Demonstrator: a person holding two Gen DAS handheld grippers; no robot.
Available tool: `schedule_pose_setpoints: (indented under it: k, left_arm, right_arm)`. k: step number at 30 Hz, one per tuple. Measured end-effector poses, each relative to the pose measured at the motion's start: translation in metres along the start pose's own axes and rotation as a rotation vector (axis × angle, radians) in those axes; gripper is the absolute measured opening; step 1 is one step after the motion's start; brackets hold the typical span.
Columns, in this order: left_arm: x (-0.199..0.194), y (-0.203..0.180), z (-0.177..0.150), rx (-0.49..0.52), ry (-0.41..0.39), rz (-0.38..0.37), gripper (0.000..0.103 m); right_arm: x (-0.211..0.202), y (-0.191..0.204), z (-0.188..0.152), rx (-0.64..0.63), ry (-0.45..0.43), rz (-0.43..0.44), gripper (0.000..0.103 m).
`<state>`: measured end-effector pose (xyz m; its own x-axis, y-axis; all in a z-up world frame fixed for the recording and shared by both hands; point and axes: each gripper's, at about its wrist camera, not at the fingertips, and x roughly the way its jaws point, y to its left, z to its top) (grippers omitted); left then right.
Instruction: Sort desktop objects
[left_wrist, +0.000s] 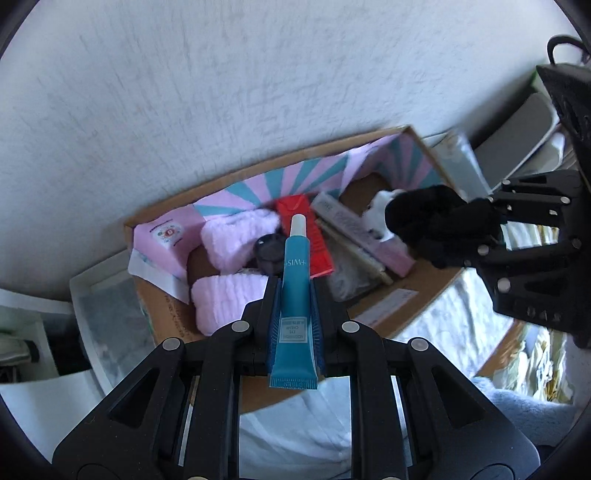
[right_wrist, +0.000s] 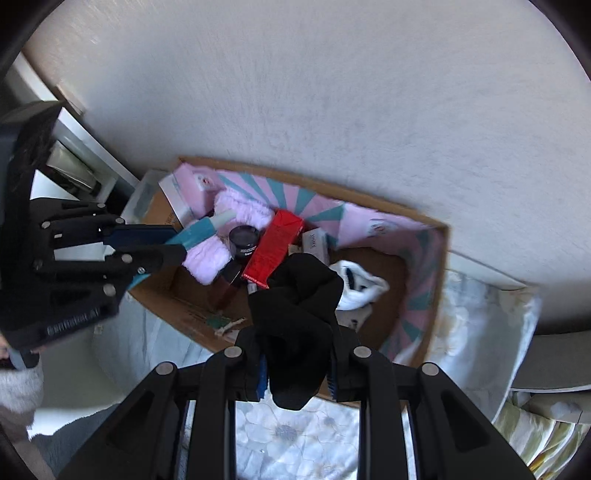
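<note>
My left gripper (left_wrist: 294, 295) is shut on a teal cream tube (left_wrist: 295, 291) with a white cap, held above an open cardboard box (left_wrist: 402, 291). My right gripper (right_wrist: 297, 332) is shut on a crumpled black cloth (right_wrist: 295, 314), also above the box (right_wrist: 192, 306). The right gripper with the black cloth (left_wrist: 439, 225) shows at the right of the left wrist view. The left gripper with the tube (right_wrist: 203, 230) shows at the left of the right wrist view. The box holds pink fluffy cloths (left_wrist: 236, 243), a red carton (left_wrist: 314, 236), a dark jar (right_wrist: 243, 240) and a white item (right_wrist: 360, 284).
The box stands against a white wall (left_wrist: 221, 92) on a floral fabric surface (right_wrist: 291, 435). A white tray (left_wrist: 96, 295) lies left of the box. White shelving (right_wrist: 85, 155) stands at the far left of the right wrist view.
</note>
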<state>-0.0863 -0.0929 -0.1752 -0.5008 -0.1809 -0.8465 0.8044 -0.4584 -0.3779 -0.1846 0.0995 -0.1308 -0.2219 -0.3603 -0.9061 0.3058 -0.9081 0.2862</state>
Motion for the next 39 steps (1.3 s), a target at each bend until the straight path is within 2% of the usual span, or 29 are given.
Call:
schedule_pose_setpoints:
  k: [6, 12, 13, 14, 16, 17, 18, 20, 22, 27, 31, 33, 39]
  left_arm:
    - [0.013, 0.012, 0.002, -0.001, 0.019, 0.036, 0.014]
    - [0.019, 0.017, 0.004, 0.004, 0.015, 0.055, 0.014]
    - [0.018, 0.017, 0.006, 0.001, 0.008, 0.056, 0.023]
    - [0.017, 0.017, 0.008, -0.006, 0.013, 0.059, 0.057]
    - [0.016, 0.018, 0.010, -0.029, 0.027, 0.097, 0.101]
    - [0.013, 0.019, 0.010, -0.032, 0.014, 0.123, 0.103]
    - [0.010, 0.020, 0.010, -0.034, 0.002, 0.123, 0.103]
    - [0.007, 0.023, 0.009, -0.063, 0.012, 0.077, 0.103]
    - [0.004, 0.024, 0.007, -0.083, 0.010, 0.043, 0.103]
    - [-0.007, 0.016, 0.003, -0.061, -0.066, 0.123, 0.103]
    - [-0.016, 0.015, -0.003, -0.088, -0.080, 0.097, 0.103]
    - [-0.018, 0.011, -0.007, -0.086, -0.055, 0.083, 0.103]
    - [-0.038, -0.003, -0.022, -0.100, -0.111, 0.165, 0.103]
  right_arm:
    - [0.023, 0.007, 0.007, 0.006, 0.064, 0.007, 0.022]
    - [0.028, 0.005, 0.009, 0.011, 0.070, -0.026, 0.022]
    - [0.028, 0.004, 0.009, 0.014, 0.069, -0.032, 0.026]
    - [0.029, 0.003, 0.010, 0.017, 0.075, -0.041, 0.032]
    - [0.033, 0.001, 0.008, 0.009, 0.108, -0.055, 0.083]
    - [0.034, 0.001, 0.007, 0.005, 0.119, -0.065, 0.093]
    - [0.034, 0.002, 0.004, -0.011, 0.124, -0.083, 0.098]
    - [0.031, 0.000, 0.000, -0.017, 0.121, -0.086, 0.103]
    - [0.028, -0.005, -0.004, 0.010, 0.125, -0.069, 0.102]
    - [0.018, -0.013, -0.010, 0.072, 0.103, -0.076, 0.103]
    - [0.013, -0.014, -0.016, 0.090, 0.088, -0.082, 0.103]
    - [0.011, -0.014, -0.021, 0.087, 0.084, -0.090, 0.103]
    - [0.005, -0.009, -0.033, 0.091, 0.086, -0.081, 0.103]
